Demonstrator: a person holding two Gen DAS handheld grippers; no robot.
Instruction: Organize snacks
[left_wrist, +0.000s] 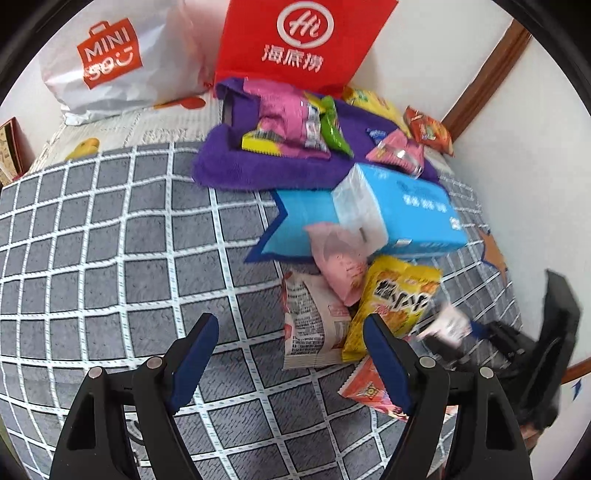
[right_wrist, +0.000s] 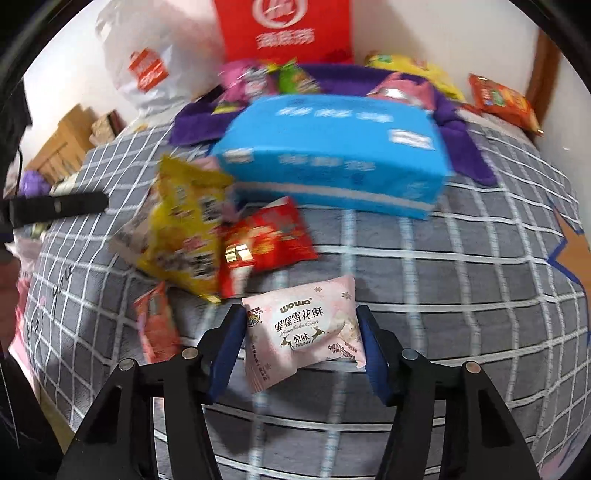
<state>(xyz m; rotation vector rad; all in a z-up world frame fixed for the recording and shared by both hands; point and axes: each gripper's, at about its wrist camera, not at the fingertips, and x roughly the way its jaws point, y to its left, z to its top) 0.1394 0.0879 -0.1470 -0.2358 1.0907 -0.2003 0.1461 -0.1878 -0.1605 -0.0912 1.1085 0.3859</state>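
My right gripper (right_wrist: 301, 341) is shut on a pink WOWO snowflake-crisp packet (right_wrist: 303, 338) and holds it above the grey checked bedspread (right_wrist: 461, 280). My left gripper (left_wrist: 291, 354) is open and empty, low over the bedspread (left_wrist: 110, 240), just left of a snack pile: a white-and-red packet (left_wrist: 314, 325), a yellow packet (left_wrist: 395, 299), a pale pink packet (left_wrist: 340, 258) and a red packet (left_wrist: 369, 387). The right wrist view shows the yellow packet (right_wrist: 188, 225) and a red packet (right_wrist: 266, 240). The right gripper appears blurred in the left wrist view (left_wrist: 454, 328).
A blue tissue box (left_wrist: 402, 210) (right_wrist: 332, 151) lies behind the pile. A purple towel (left_wrist: 258, 166) holds several snacks. A red paper bag (left_wrist: 299, 40) and a white Miniso bag (left_wrist: 110, 59) stand at the wall. Another orange-red packet (right_wrist: 502, 101) lies at the far right.
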